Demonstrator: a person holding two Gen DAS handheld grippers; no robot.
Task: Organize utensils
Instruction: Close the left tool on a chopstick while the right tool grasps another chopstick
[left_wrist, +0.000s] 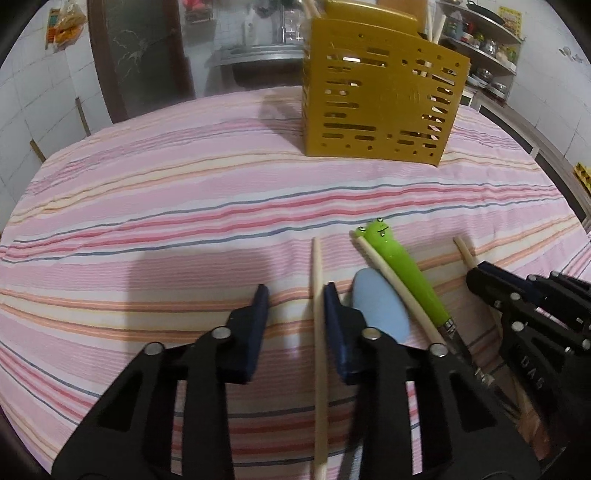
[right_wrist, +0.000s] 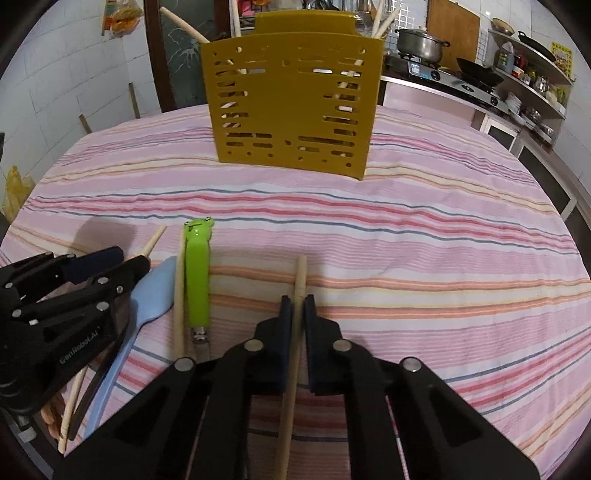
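Observation:
A mustard slotted utensil holder (left_wrist: 380, 107) (right_wrist: 291, 107) stands upright at the far side of the table, with chopsticks sticking out of it. My left gripper (left_wrist: 295, 295) is open around a wooden chopstick (left_wrist: 317, 266) that lies against its right finger, with a gap to the left pad. My right gripper (right_wrist: 298, 304) is shut on another chopstick (right_wrist: 300, 273) lying on the cloth. Between the two grippers lie a green frog-handled knife (left_wrist: 402, 273) (right_wrist: 197, 273), a pale blue spoon (left_wrist: 380, 306) (right_wrist: 151, 295) and a third chopstick (right_wrist: 179, 295). The right gripper (left_wrist: 476, 273) shows at the right edge of the left wrist view.
A pink striped cloth (right_wrist: 443, 240) covers the round table. Behind it are a stove with a steel pot (right_wrist: 421, 44), shelves of kitchenware (right_wrist: 532, 81) and a dark door (left_wrist: 140, 55). The left gripper (right_wrist: 127, 260) sits close beside the utensils.

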